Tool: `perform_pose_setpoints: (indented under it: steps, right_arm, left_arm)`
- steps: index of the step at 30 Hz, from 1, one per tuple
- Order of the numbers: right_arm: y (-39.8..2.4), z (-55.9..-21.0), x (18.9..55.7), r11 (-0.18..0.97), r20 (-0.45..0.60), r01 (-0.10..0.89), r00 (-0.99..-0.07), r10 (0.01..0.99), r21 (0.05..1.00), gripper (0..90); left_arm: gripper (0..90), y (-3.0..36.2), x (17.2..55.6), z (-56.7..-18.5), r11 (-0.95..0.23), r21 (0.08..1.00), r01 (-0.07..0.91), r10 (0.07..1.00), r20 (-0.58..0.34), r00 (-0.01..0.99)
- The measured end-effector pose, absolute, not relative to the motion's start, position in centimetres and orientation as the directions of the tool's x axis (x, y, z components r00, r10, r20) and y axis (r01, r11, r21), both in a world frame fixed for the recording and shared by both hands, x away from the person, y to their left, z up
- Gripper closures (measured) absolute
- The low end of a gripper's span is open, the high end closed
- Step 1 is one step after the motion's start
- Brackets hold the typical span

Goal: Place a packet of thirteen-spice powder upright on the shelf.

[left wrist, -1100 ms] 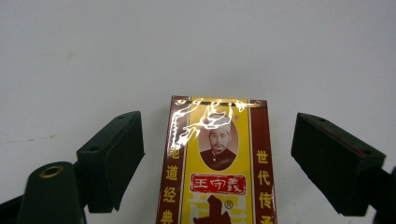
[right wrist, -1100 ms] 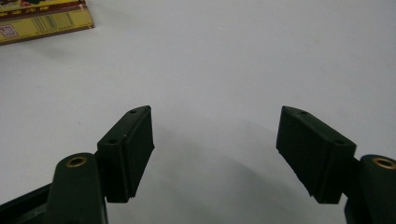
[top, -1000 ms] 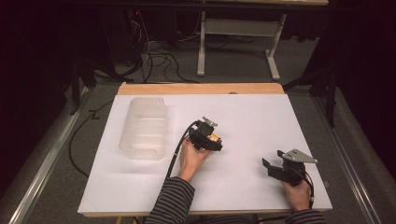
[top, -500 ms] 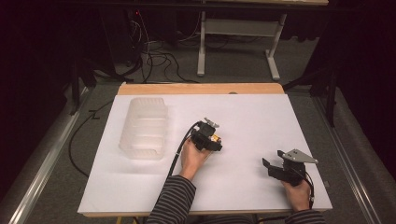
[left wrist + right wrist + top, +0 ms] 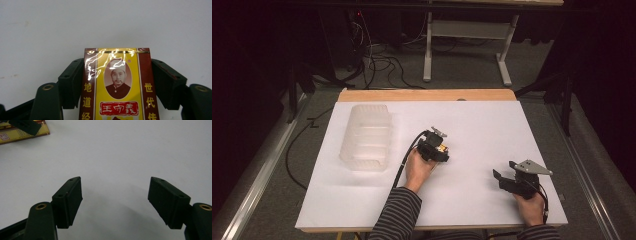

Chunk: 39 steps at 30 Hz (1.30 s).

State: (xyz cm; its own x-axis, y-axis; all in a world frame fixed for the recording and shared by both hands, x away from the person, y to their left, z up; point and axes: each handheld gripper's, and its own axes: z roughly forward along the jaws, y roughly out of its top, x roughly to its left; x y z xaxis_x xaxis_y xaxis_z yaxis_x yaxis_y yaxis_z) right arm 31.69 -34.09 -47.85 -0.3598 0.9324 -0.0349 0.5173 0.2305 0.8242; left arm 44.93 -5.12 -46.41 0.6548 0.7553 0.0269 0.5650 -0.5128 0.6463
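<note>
Two claws are working over the white desk (image 5: 472, 125), each in one of the person's hands. Left claw (image 5: 438, 148) is sitting near the middle of the desk, and its jaws have just been closing: in the left gripper view the black pads (image 5: 72, 82) are pressing on both long edges of a flat yellow and dark red packet (image 5: 117, 85), which is lying on the desk surface between them and pointing away from the camera. Printed characters and a small oval portrait are showing on its glossy face. Right claw (image 5: 504, 179) is resting well apart, toward the near right corner of the desk, with its jaws spread wide and nothing between them; in the right gripper view a corner of the packet (image 5: 22, 131) is peeking in at the upper left, with one dark pad of the other claw lying across it. Beyond the left claw, a clear plastic container (image 5: 367, 136) is standing on the far left part of the desk, apart from the packet, with bare white surface lying between them.
</note>
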Motion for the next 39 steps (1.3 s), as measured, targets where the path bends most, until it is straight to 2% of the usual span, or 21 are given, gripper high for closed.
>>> perform_pose_setpoints:
  steps: [39]
  right_arm:
    - [-34.1, -47.8, 31.6, 0.235, -0.048, 0.504, -0.356, 0.933, 0.831, 27.9]
  left_arm:
    - [33.4, -3.1, 41.2, -41.4, -0.409, 0.808, 0.423, 0.715, -0.003, 0.699]
